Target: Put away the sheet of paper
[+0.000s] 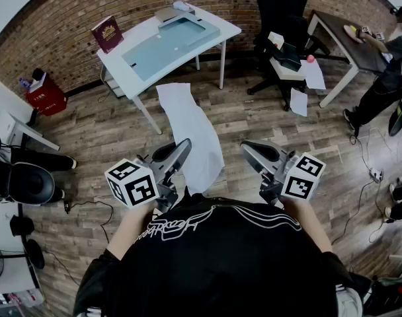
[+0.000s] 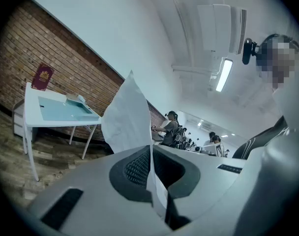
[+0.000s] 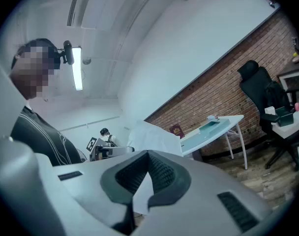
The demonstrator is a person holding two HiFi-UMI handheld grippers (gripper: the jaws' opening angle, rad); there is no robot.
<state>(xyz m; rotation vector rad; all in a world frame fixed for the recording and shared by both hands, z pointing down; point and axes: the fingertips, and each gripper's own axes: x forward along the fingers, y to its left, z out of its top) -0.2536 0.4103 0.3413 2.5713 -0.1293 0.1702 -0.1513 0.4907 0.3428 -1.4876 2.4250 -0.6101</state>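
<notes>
The white sheet of paper (image 1: 191, 134) is held up in the air in front of me, long and slightly curled. My left gripper (image 1: 185, 145) is shut on its left edge. In the left gripper view the sheet (image 2: 125, 117) rises from between the closed jaws of the left gripper (image 2: 150, 149). My right gripper (image 1: 247, 148) hovers just right of the sheet, shut, with nothing between its pads. In the right gripper view the right gripper (image 3: 148, 154) has its tips together, and the paper (image 3: 157, 137) shows behind them.
A white desk (image 1: 207, 41) with a pale blue mat stands ahead, a maroon book (image 1: 107, 34) upright on its left end. A black office chair (image 1: 280, 18) holds boxes, with loose papers (image 1: 299, 101) on the wood floor. A person (image 1: 386, 78) sits at a second table (image 1: 333, 28) on the right.
</notes>
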